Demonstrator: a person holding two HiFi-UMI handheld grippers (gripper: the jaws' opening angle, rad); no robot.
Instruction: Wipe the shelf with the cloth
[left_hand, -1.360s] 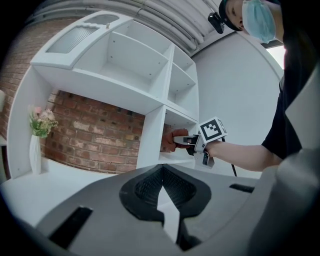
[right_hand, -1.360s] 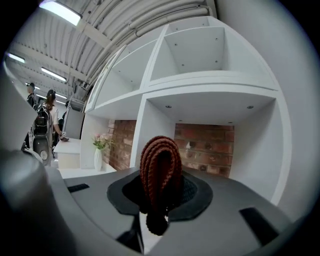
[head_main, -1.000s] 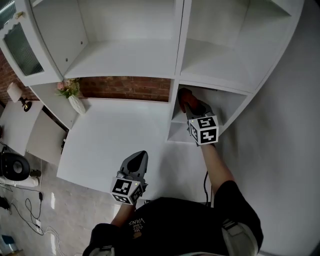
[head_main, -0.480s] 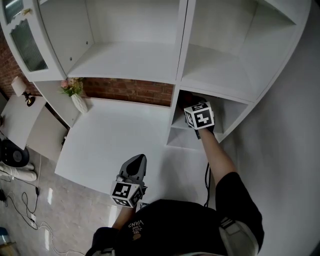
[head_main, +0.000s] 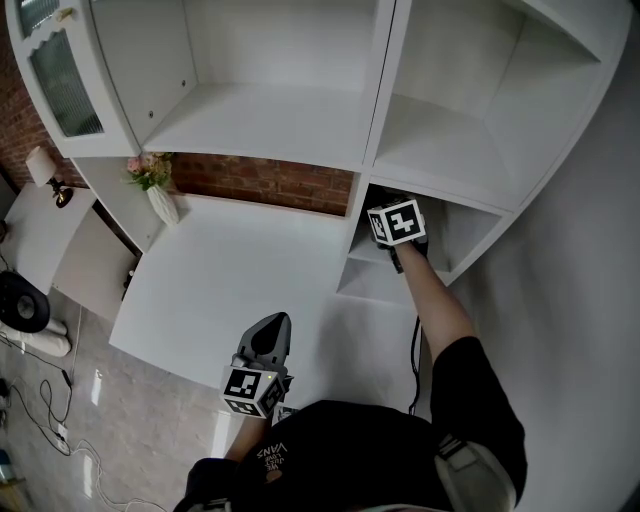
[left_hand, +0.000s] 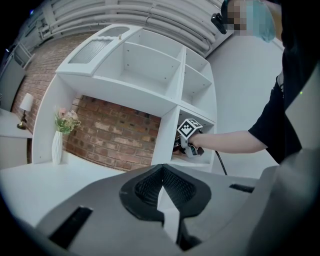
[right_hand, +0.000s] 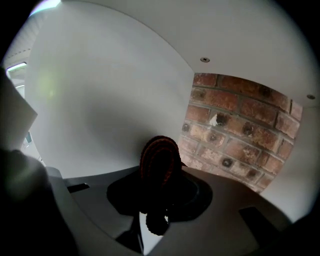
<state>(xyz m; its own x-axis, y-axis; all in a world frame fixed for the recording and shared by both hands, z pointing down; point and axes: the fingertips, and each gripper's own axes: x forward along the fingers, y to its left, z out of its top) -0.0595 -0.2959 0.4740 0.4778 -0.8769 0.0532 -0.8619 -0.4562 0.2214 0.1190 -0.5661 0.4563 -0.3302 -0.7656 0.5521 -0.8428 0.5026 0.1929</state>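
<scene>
White shelf (head_main: 470, 150), centre right: in its lower compartment the right hand-held gripper (right_hand: 156, 202) clamps the reddish cloth (right_hand: 159, 159). Lower centre, the left hand-held gripper (head_main: 270, 328), jaws together, is above the worktop (head_main: 230, 270).

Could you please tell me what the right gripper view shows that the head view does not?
Only the right gripper view: the dark red cloth clamped by the right hand-held gripper. Only the head view: the left hand-held gripper above the white desk, and a vase of flowers. Both: the white shelf unit and the brick wall.
</scene>
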